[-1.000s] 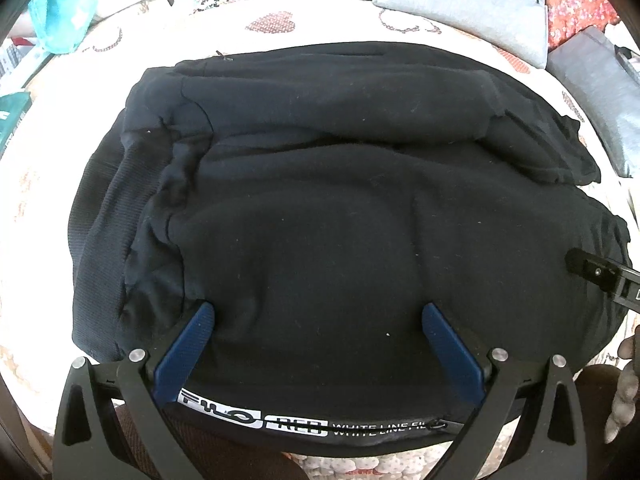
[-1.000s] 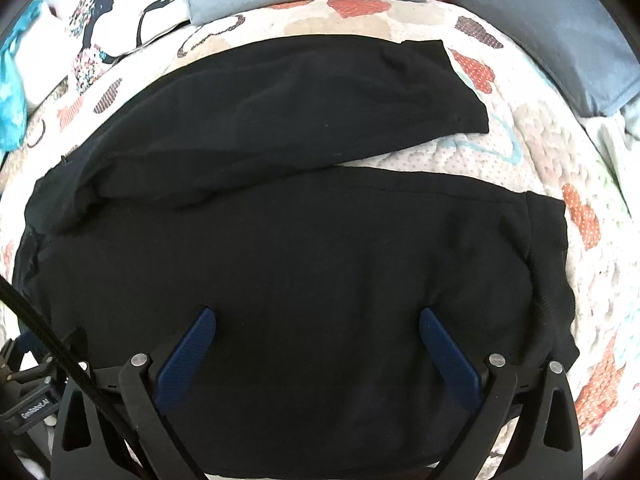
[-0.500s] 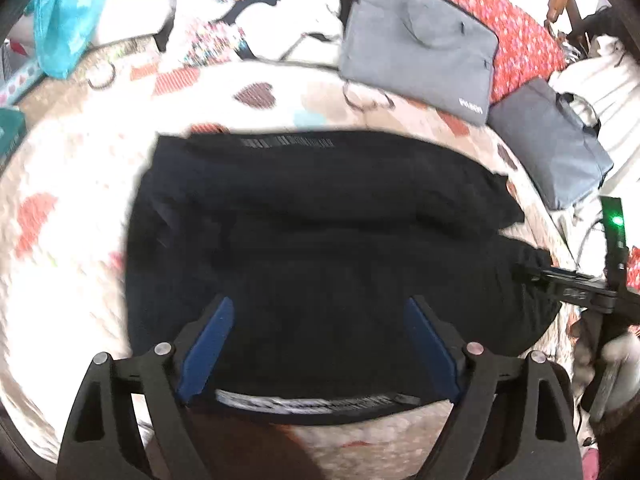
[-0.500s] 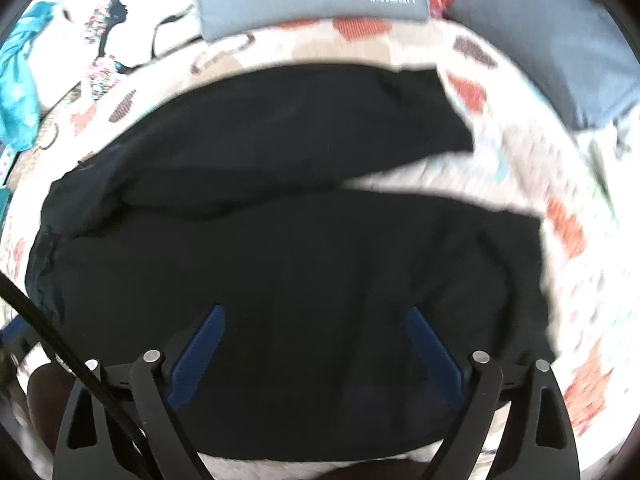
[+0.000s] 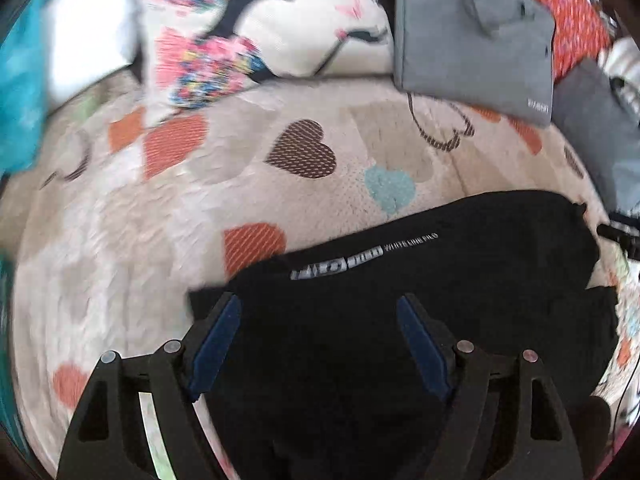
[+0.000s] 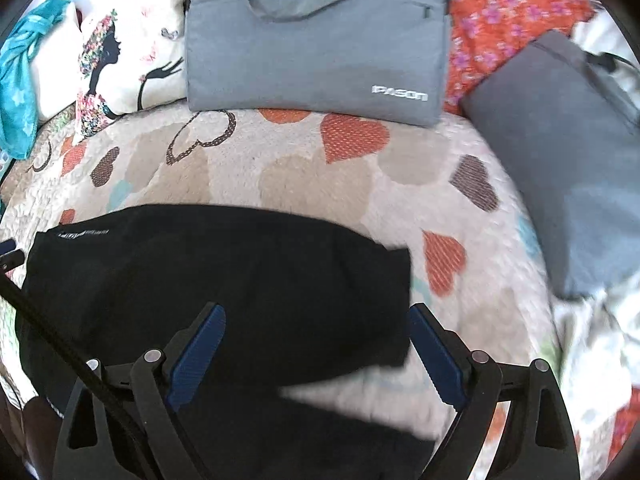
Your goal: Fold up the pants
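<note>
Left wrist view: the left gripper (image 5: 320, 314) hovers with fingers spread, holding nothing, over the folded black pants (image 5: 420, 300) on the heart-print quilt (image 5: 160, 220). Right wrist view: the right gripper (image 6: 316, 326) is likewise spread over the pants (image 6: 224, 272), below 2 gray bags (image 6: 316, 48).

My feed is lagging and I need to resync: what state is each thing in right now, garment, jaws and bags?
black pants: lying on the quilt, folded over, white-lettered waistband on top at the far edge.
left gripper: jaws open, over the pants, clamping nothing.
right gripper: jaws open, over the pants' right edge, clamping nothing.
grey laptop bag: lying flat, handle flopped down.
dark grey bag: lying flat; zip state unclear.
</note>
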### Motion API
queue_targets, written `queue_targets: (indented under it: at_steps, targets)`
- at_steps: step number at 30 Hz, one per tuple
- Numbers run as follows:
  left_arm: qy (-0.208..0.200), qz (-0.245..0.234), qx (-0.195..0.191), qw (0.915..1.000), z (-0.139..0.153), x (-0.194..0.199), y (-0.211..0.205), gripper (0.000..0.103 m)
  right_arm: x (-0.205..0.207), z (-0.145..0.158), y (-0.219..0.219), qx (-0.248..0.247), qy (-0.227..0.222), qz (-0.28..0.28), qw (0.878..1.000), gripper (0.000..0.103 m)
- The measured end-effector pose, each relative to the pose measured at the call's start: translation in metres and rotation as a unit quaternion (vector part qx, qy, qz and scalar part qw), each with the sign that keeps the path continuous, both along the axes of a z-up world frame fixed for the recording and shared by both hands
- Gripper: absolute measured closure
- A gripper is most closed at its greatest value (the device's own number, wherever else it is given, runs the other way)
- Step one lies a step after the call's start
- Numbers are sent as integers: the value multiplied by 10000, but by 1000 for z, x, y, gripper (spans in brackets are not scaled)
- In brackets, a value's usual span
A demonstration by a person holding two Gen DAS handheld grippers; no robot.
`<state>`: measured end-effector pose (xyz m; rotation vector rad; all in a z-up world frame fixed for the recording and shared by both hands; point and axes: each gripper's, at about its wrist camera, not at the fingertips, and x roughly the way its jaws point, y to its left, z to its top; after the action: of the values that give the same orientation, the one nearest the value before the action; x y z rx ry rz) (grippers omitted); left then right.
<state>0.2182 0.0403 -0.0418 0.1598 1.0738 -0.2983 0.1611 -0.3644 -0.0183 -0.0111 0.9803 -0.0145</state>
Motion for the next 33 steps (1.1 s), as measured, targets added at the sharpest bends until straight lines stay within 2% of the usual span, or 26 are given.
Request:
queue_targets:
  at_steps: [3, 9, 12, 15, 18, 19, 21, 22, 23, 24, 25, 26, 28, 33]
  targets:
    - [321, -240, 71, 9992, -26, 30, -12, 23, 31, -10, 2, -22, 55, 203, 9998, 12]
    - [416, -614, 121, 9972, -60, 62, -28, 23, 87, -29, 17, -23, 206, 631, 9978, 13]
    - [455, -735, -11, 9963, -64, 71, -30, 16, 104, -41, 23, -62, 312, 821, 9961, 14]
    - [489, -1062, 89, 9931, -70, 71, -40, 4, 110, -52, 24, 107, 440, 952, 9944, 15]
    - [486, -1245, 302, 9906, -72, 67, -51, 3, 108, -57, 19, 413, 406, 956, 9937, 14]
    - [490, -1245, 308, 9905, -71, 67, -54, 8, 107, -57, 18, 500, 394, 975, 9932, 14]
    - [414, -1367, 256, 9894, -67, 63, -58, 28, 102, -58, 17, 596, 400, 1048, 9919, 17]
    - [400, -1480, 154, 9881, -64, 60, -61, 60, 100, -57, 17, 565, 391, 1077, 9918, 25]
    - [433, -1572, -38, 9866, -59, 57, -61, 78, 98, -57, 18, 488, 372, 1078, 9923, 43]
    - [337, -1509, 39, 9880, -56, 55, -64, 90, 96, -56, 17, 445, 368, 1052, 9928, 50]
    - [262, -1462, 180, 9887, -54, 55, -67, 100, 95, -54, 15, 535, 385, 1022, 9926, 65]
    - [254, -1410, 153, 9896, -53, 54, -67, 100, 94, -53, 12, 635, 418, 950, 9926, 83]
    - [214, -1322, 131, 9909, -50, 50, -68, 100, 91, -49, 7, 940, 450, 840, 9910, 92]
    - [0, -1318, 112, 9912, -32, 14, -67, 100, 64, -30, 18, 823, 256, 796, 9931, 95]
